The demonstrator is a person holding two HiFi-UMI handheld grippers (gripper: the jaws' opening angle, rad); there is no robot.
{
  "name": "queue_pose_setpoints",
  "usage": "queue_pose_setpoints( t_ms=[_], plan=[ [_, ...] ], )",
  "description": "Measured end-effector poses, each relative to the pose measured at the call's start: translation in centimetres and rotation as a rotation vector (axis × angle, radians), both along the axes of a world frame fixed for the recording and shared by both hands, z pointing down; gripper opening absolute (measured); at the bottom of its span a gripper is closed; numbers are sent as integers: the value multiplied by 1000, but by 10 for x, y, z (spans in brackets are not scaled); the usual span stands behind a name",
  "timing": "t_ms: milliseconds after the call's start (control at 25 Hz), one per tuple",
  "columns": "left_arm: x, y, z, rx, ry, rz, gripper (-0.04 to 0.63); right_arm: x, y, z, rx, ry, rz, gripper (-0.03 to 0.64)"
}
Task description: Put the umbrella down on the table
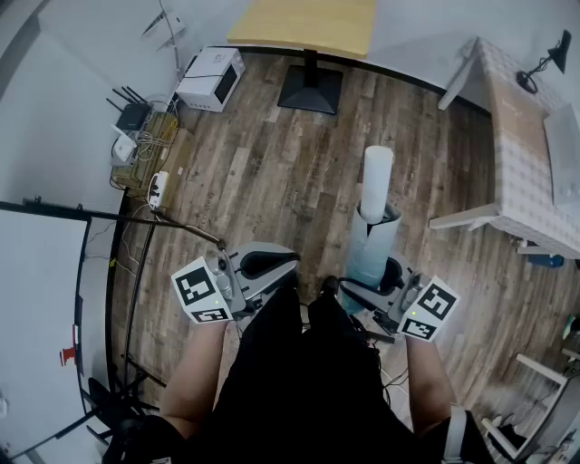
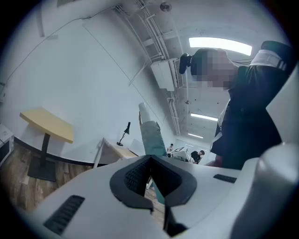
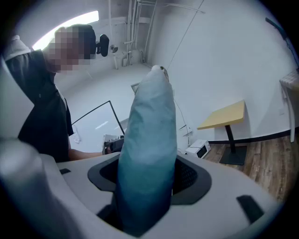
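Note:
A folded light-blue umbrella (image 1: 372, 227) with a white end stands upright in front of me, and my right gripper (image 1: 367, 290) is shut on its lower part. In the right gripper view the umbrella (image 3: 149, 154) fills the space between the jaws of that gripper (image 3: 147, 182). My left gripper (image 1: 272, 263) is held level to the left of it, shut with nothing in it. In the left gripper view the pads (image 2: 135, 177) meet at their tips, and the umbrella (image 2: 152, 135) rises beyond them.
A yellow-topped table (image 1: 308, 23) on a black foot stands ahead. A white table (image 1: 526, 154) with a black desk lamp (image 1: 544, 59) is at the right. A microwave (image 1: 210, 80), a router (image 1: 133, 116) and cables lie by the left wall. The floor is wooden planks.

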State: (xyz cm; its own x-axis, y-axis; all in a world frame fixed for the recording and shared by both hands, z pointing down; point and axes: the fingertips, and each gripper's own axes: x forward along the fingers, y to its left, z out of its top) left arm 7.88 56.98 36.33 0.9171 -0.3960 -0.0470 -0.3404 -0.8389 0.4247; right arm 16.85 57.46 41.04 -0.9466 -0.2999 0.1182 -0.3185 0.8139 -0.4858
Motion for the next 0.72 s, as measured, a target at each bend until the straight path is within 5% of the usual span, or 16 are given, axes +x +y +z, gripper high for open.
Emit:
queue_pose_setpoints(
  t_ms=[720],
  plan=[
    [-10,7,14,31,-60,30,12,-23,-1,4,-11,1,40,296]
  ],
)
